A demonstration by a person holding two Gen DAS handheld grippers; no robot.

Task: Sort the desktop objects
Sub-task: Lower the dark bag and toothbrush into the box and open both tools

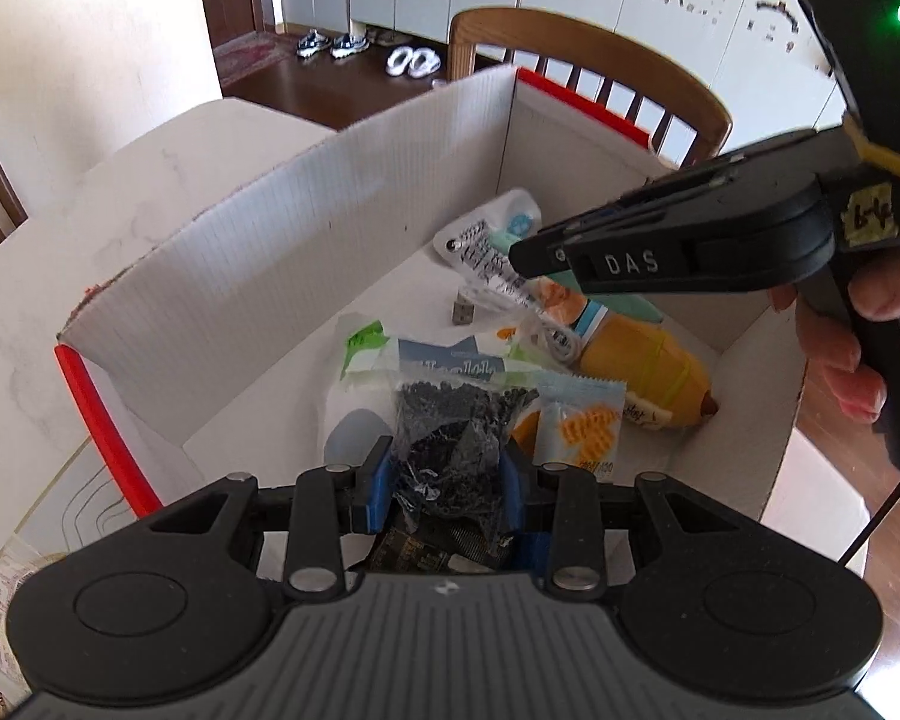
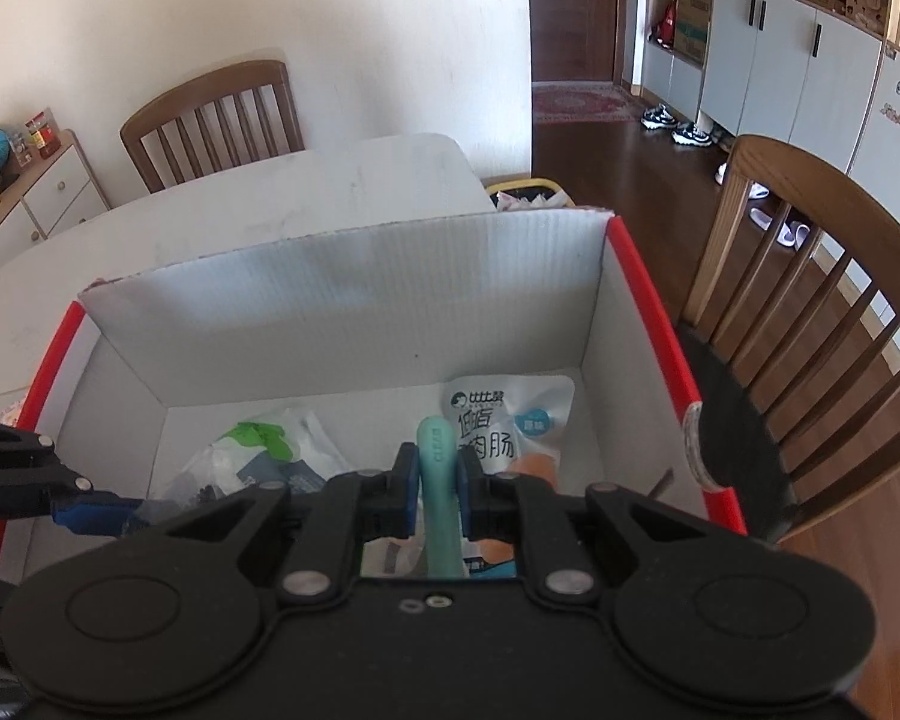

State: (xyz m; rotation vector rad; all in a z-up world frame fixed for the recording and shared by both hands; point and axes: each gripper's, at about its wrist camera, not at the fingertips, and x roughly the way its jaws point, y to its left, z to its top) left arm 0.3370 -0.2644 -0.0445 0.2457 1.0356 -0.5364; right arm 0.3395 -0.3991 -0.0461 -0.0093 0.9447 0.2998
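Observation:
A white cardboard box (image 1: 306,240) with red edges stands on the table; it also shows in the right wrist view (image 2: 342,324). My left gripper (image 1: 447,480) is shut on a clear bag of black bits (image 1: 456,426), held over the box's near side. My right gripper (image 2: 438,492) is shut on a mint green toothbrush-like stick (image 2: 435,480), held above the box interior. In the left wrist view the right gripper (image 1: 534,261) reaches in from the right. Inside the box lie a white sausage packet (image 2: 510,420), a yellow plush hot dog (image 1: 648,366) and other snack packets (image 1: 582,426).
Wooden chairs stand behind the box (image 1: 582,48) and to its right (image 2: 810,276). The white table (image 2: 270,192) extends beyond the box. A bin with a yellow rim (image 2: 528,192) sits on the floor past the table. A small grey block (image 1: 463,312) lies in the box.

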